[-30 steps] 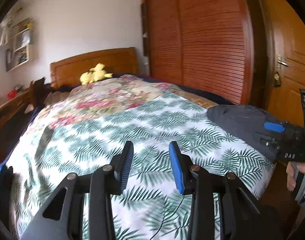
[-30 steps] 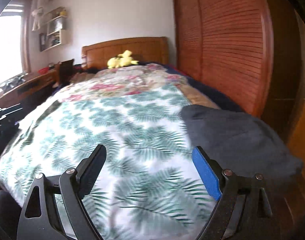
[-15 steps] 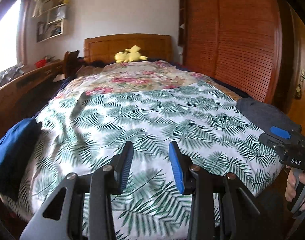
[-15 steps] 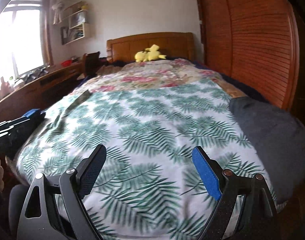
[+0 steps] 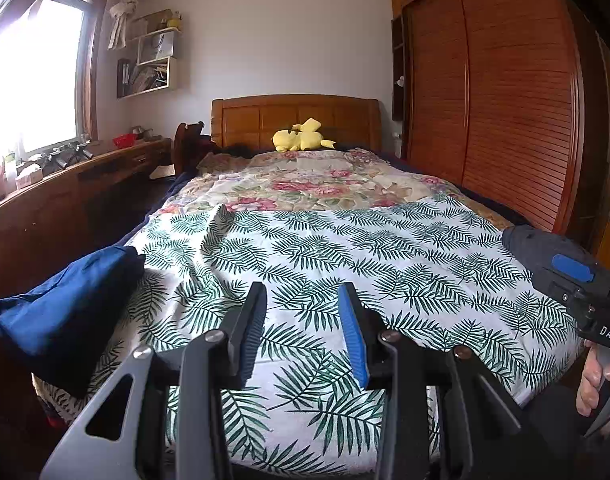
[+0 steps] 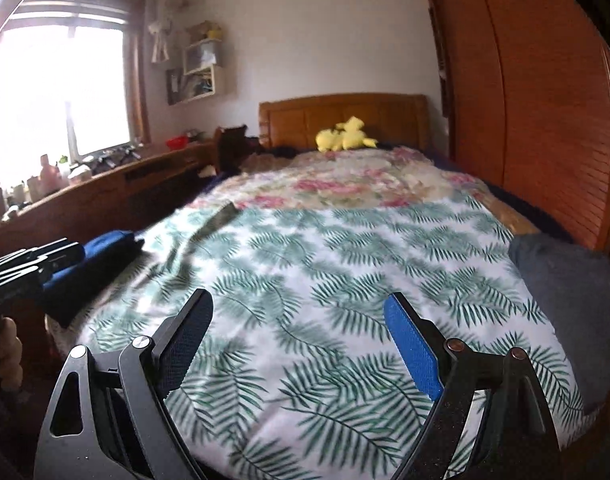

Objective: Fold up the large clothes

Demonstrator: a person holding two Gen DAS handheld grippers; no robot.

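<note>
A blue garment (image 5: 65, 304) lies bunched at the bed's near left corner; it also shows in the right wrist view (image 6: 101, 256). A dark grey garment (image 6: 573, 292) lies folded at the near right edge, partly seen in the left wrist view (image 5: 533, 240). My left gripper (image 5: 303, 312) is open and empty, held above the leaf-print sheet (image 5: 345, 264) near the foot of the bed. My right gripper (image 6: 299, 320) is wide open and empty, also above the sheet (image 6: 305, 280). Each gripper shows at the edge of the other's view.
A floral quilt (image 5: 305, 188) covers the far half of the bed, with a yellow plush toy (image 5: 301, 140) at the wooden headboard. A wooden desk (image 5: 65, 192) with clutter runs along the left under the window. A slatted wardrobe (image 5: 505, 100) stands on the right.
Both grippers have swung to the left, from the grey garment side towards the bed's left side. The blue garment and the window have come into view. Both jaws have kept their opening.
</note>
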